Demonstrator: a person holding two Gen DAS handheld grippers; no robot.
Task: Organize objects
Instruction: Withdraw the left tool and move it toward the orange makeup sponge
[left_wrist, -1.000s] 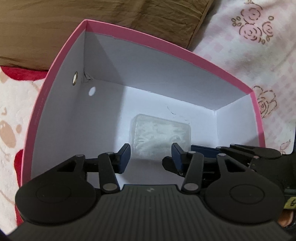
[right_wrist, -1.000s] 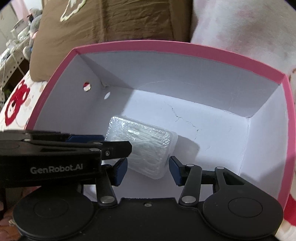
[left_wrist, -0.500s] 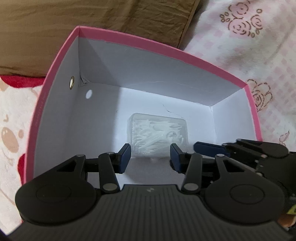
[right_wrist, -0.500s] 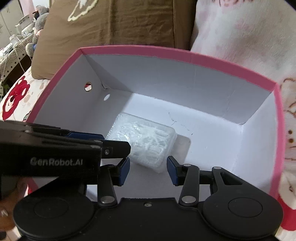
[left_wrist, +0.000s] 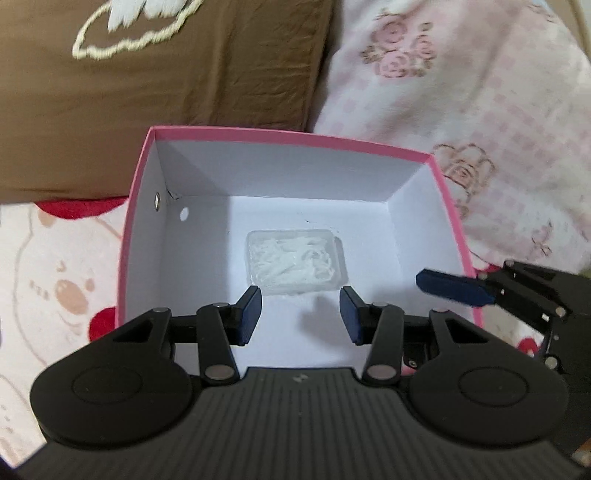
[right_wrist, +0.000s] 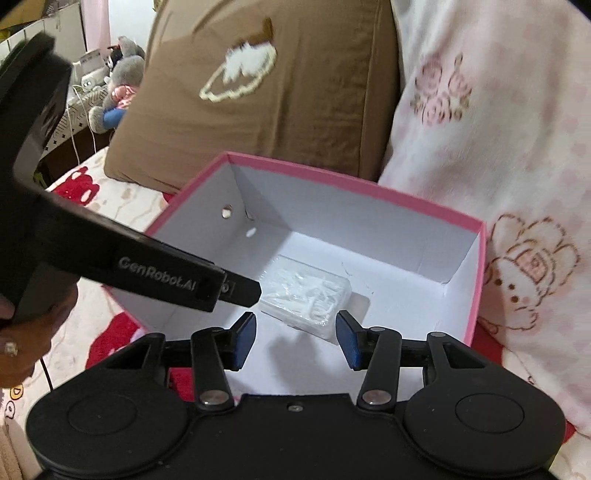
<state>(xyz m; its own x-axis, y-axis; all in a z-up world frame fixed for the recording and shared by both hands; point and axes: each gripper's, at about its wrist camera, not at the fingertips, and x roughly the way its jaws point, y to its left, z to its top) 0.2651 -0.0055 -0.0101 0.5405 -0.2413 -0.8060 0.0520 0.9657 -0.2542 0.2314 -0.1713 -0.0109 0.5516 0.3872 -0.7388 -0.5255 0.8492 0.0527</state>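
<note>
A pink box (left_wrist: 448, 210) with a white inside sits on the bed; it also shows in the right wrist view (right_wrist: 476, 280). A clear plastic case of white picks (left_wrist: 295, 260) lies flat on its floor and shows in the right wrist view too (right_wrist: 310, 295). My left gripper (left_wrist: 300, 314) is open and empty, raised above the box's near edge. My right gripper (right_wrist: 295, 338) is open and empty, also above the near edge. The right gripper's blue finger (left_wrist: 454, 286) pokes in from the right in the left wrist view.
A brown pillow (left_wrist: 159, 74) lies behind the box, a pink rose-print blanket (left_wrist: 480, 110) to the right. The printed bedsheet (left_wrist: 55, 277) is on the left. Plush toys (right_wrist: 118, 88) sit at the far left. The left gripper's body (right_wrist: 92, 236) crosses the right wrist view.
Both grippers have pulled back and up from inside the box, which now looks smaller. The case stays on the box floor.
</note>
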